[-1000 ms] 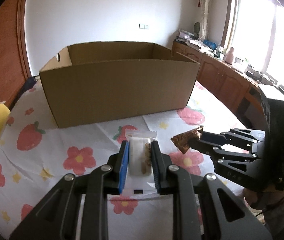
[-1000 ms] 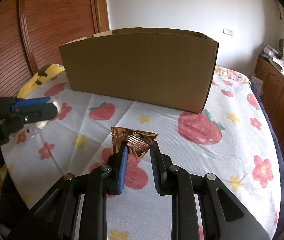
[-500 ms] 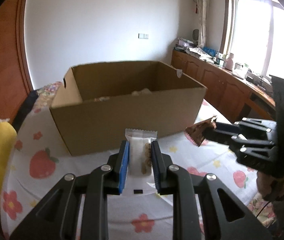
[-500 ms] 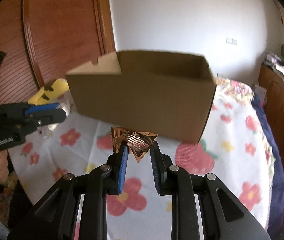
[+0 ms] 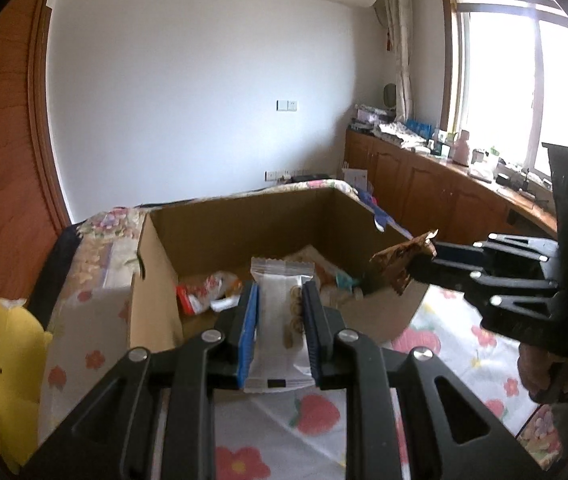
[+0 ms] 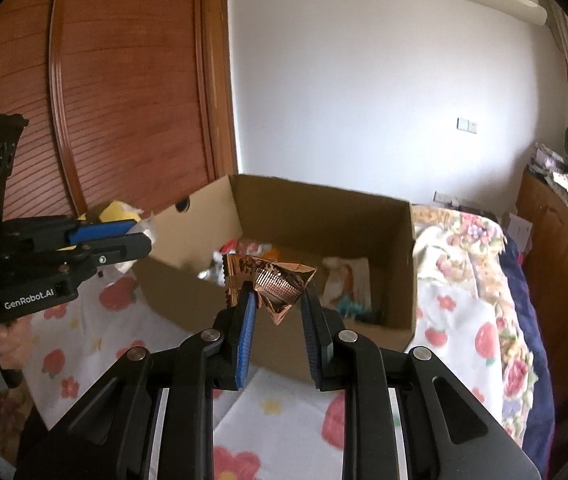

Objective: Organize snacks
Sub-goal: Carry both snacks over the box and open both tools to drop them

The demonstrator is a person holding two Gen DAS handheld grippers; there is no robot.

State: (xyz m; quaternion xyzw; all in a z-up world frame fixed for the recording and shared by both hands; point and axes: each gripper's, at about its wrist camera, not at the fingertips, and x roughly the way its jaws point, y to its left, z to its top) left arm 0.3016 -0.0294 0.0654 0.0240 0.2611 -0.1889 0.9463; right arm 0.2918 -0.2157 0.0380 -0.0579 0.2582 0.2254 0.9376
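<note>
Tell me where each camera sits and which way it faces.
Left wrist: on the left gripper, looking along its fingers into the cardboard box; it grips a white snack packet.
Right wrist: on the right gripper, facing the box, gripping a copper foil wrapper.
Both show the box, the strawberry-print tablecloth and the other gripper.

The left hand-held gripper (image 5: 279,312) is matte black, its linkage arms cut with triangular openings and pinned with round silver screws; ribbed blue pads line its fingers (image 5: 248,332). The right hand-held gripper (image 6: 275,316) is alike; the left one's side reads "GenRobot.AI" in white.
</note>
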